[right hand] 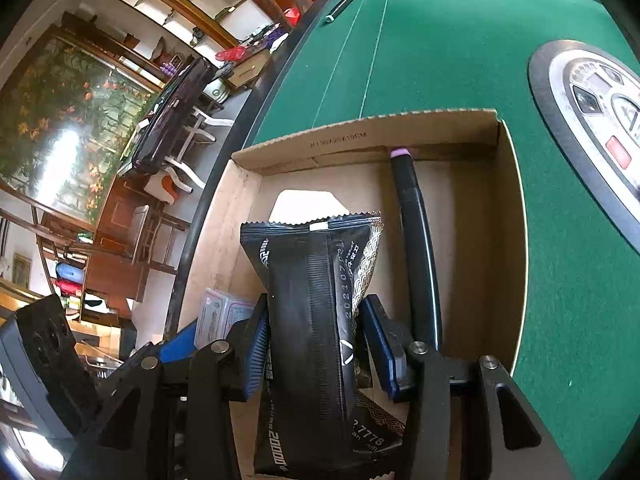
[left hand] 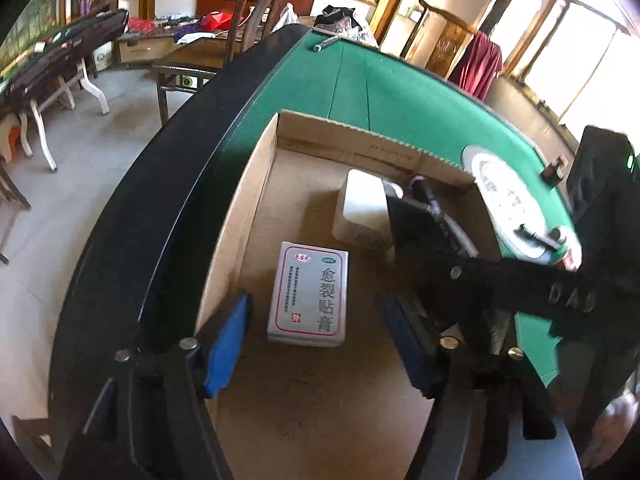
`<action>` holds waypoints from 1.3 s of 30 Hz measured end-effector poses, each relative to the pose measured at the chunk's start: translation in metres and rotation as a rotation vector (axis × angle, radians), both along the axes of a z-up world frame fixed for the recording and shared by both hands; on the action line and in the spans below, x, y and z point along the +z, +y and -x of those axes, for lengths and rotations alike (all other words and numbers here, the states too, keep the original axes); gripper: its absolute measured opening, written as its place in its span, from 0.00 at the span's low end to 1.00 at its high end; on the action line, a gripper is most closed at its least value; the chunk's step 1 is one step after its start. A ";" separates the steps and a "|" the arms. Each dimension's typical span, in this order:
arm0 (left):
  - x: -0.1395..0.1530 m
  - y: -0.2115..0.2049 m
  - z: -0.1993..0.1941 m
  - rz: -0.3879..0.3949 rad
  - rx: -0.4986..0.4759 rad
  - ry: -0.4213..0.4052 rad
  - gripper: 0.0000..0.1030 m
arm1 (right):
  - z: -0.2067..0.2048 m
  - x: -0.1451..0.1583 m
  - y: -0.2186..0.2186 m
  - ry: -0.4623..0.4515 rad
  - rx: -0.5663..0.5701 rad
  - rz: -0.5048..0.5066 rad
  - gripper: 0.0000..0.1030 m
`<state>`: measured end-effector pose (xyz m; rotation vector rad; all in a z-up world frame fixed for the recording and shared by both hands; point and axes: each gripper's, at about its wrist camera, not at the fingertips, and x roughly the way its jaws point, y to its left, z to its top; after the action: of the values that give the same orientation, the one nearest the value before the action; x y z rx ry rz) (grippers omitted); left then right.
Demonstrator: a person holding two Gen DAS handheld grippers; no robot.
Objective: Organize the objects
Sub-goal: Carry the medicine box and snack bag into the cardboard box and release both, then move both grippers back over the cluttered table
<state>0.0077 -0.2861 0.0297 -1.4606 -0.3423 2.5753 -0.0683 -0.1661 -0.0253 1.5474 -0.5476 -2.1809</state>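
Right gripper (right hand: 316, 344) clamps a black foil packet (right hand: 316, 320) over the shallow cardboard box (right hand: 360, 132); left gripper (left hand: 316, 344) hovers wide apart above a white medicine carton (left hand: 310, 294).

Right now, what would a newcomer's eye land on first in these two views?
First the black packet clamped in the right gripper, held over the open cardboard box on the green table. Next, the white carton with red-framed Chinese print lying flat on the box floor, between the fingers of the open left gripper. A black pen lies along the box's right side.
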 end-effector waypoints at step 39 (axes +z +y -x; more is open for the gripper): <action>0.155 0.205 -0.127 -0.107 -0.340 0.350 0.97 | -0.189 0.216 0.316 0.531 -0.328 -0.359 0.95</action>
<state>0.1347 -0.0815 0.1848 -0.9145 -0.1627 2.4254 0.1203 0.1495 0.1909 0.9942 -0.2553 -2.9283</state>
